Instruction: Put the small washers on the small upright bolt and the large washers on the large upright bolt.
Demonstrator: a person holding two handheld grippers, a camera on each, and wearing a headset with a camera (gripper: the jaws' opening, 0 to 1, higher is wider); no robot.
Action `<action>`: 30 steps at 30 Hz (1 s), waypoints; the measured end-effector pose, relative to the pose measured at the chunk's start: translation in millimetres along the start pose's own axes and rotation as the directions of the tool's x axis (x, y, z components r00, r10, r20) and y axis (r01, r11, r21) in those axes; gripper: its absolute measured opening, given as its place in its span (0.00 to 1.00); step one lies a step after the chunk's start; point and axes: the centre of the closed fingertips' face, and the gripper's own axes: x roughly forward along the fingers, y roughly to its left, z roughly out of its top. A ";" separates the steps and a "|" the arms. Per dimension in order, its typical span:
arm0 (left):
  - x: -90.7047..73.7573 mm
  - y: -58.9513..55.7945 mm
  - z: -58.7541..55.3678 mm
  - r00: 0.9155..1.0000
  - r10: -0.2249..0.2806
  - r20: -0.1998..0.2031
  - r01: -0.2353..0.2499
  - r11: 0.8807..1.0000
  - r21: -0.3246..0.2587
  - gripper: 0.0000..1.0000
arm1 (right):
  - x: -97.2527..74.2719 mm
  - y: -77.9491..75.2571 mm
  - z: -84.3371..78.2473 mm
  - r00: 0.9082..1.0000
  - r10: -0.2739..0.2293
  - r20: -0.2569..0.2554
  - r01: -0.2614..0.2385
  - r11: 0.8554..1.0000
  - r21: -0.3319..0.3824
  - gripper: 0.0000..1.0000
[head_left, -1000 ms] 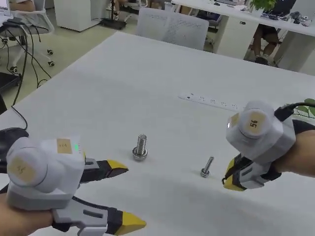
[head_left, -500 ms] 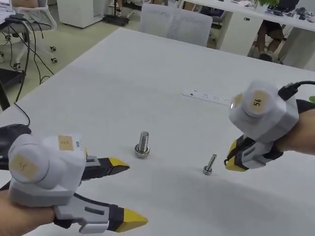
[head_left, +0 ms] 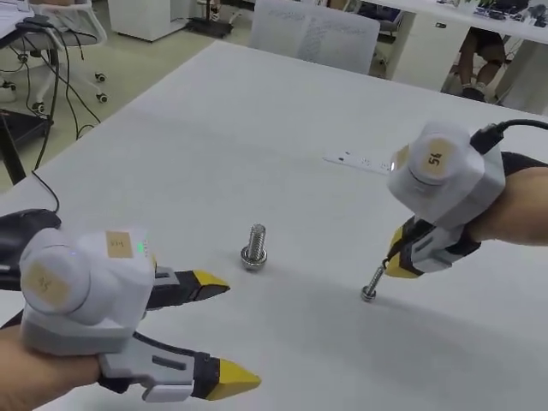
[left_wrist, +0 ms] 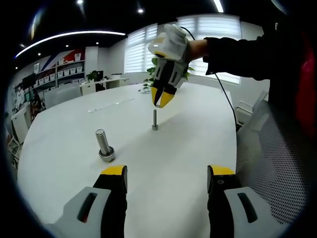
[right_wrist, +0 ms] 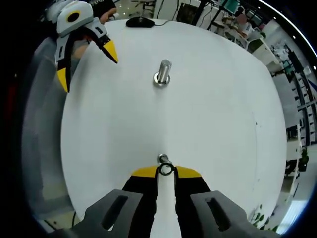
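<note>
A white power strip [head_left: 355, 161] lies on the white table [head_left: 214, 128], a grey chair [head_left: 312, 34] beyond it.

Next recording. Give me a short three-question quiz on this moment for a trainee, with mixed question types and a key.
1. True or false: the large bolt stands upright, apart from both grippers.
2. Multiple choice: the right gripper hangs just above A) the large bolt, B) the small bolt, C) neither.
3. Fill in: in the right gripper view, its tips pinch a small ____.

Key: 1 true. 2 B. 3 washer.
</note>
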 end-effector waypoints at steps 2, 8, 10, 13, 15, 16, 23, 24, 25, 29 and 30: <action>0.3 0.0 -0.2 1.000 0.000 0.000 0.000 1.000 -0.001 0.65 | 1.9 -1.1 -0.6 1.000 0.002 -0.006 -0.002 1.000 -0.003 0.13; 0.6 1.1 -1.7 1.000 0.003 0.001 -0.003 1.000 -0.007 0.64 | 6.8 -1.8 -1.3 1.000 0.013 -0.012 -0.013 1.000 -0.005 0.13; 0.9 1.2 -2.7 1.000 0.003 0.000 -0.003 1.000 -0.009 0.64 | 8.2 -1.9 -1.0 1.000 0.016 -0.012 -0.016 1.000 -0.004 0.13; 1.2 1.6 -3.4 1.000 0.003 0.000 -0.003 1.000 -0.012 0.64 | 10.3 -2.1 -1.3 1.000 0.022 -0.014 -0.022 1.000 -0.003 0.13; 1.5 2.1 -3.8 1.000 0.003 0.000 -0.003 1.000 -0.014 0.64 | 12.2 -2.2 -2.4 1.000 0.025 -0.018 -0.025 1.000 -0.003 0.13; 1.7 2.2 -4.1 1.000 0.003 0.000 -0.003 1.000 -0.014 0.64 | 12.8 -2.4 -2.9 0.999 0.026 -0.019 -0.026 1.000 -0.002 0.13; 2.7 1.2 -5.6 1.000 0.001 -0.003 -0.001 1.000 -0.017 0.64 | 16.8 -1.9 -4.2 0.999 0.036 -0.023 -0.035 0.999 0.001 0.13; 2.8 0.8 -5.5 1.000 0.000 -0.003 0.000 1.000 -0.018 0.64 | 17.7 -2.0 -4.2 0.999 0.037 -0.024 -0.037 0.999 0.001 0.13; 2.8 0.5 -5.5 1.000 0.000 -0.003 -0.001 1.000 -0.018 0.64 | 18.4 -1.7 -4.1 0.999 0.039 -0.023 -0.039 0.999 0.003 0.13; 2.6 -0.4 -5.9 1.000 0.001 -0.004 -0.001 1.000 -0.020 0.64 | 24.8 -0.4 -6.9 0.998 0.049 -0.033 -0.049 0.999 0.006 0.13; 2.6 -0.3 -6.4 1.000 0.001 -0.004 -0.001 1.000 -0.021 0.64 | 26.7 0.1 -7.6 0.998 0.054 -0.034 -0.053 0.999 0.010 0.13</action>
